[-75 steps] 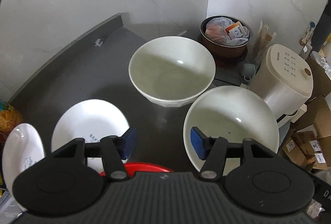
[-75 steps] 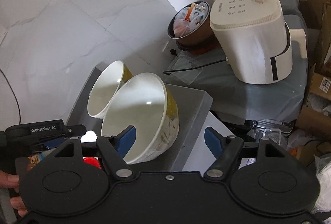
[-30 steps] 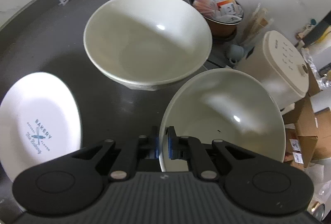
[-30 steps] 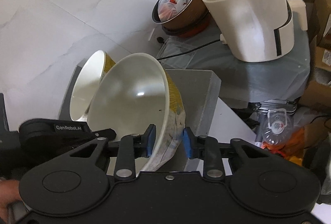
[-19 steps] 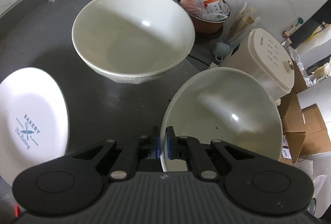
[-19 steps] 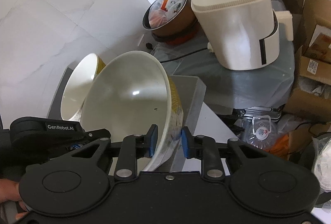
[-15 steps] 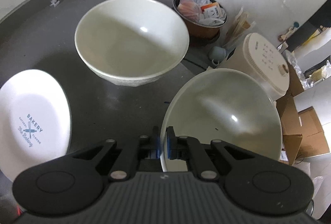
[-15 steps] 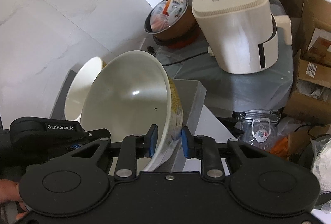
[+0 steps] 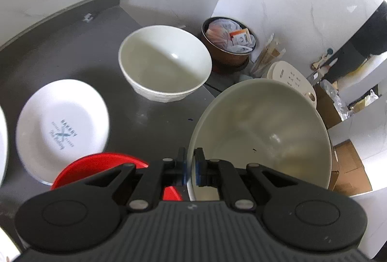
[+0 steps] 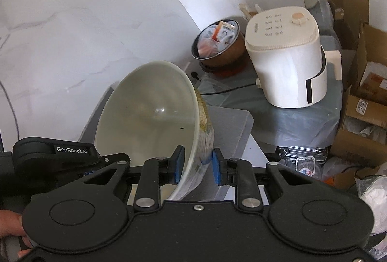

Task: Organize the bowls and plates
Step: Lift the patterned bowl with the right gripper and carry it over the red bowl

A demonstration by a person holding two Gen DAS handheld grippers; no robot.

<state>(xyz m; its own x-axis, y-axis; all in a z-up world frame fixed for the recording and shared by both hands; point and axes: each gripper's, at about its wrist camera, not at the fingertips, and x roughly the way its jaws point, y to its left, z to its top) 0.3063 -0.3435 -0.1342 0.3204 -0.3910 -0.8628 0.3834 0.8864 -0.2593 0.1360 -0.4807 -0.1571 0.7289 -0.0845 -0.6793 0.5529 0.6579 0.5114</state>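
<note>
Bowl point(image 9: 261, 131) rim pinched — left hand-held gripper point(image 9: 190, 169), right hand-held gripper point(image 10: 196, 166)

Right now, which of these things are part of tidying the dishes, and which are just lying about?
Part of the job:
held bowl, gripped by the left gripper and the right gripper
second bowl
bakery plate
red dish

Just lying about:
white appliance
brown pot of packets
cardboard boxes

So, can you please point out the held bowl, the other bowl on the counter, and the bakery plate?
held bowl point(image 9: 261, 131), left wrist view, inner wall.
other bowl point(image 9: 164, 68), left wrist view, inside bottom.
bakery plate point(image 9: 61, 129), left wrist view, printed centre.
</note>
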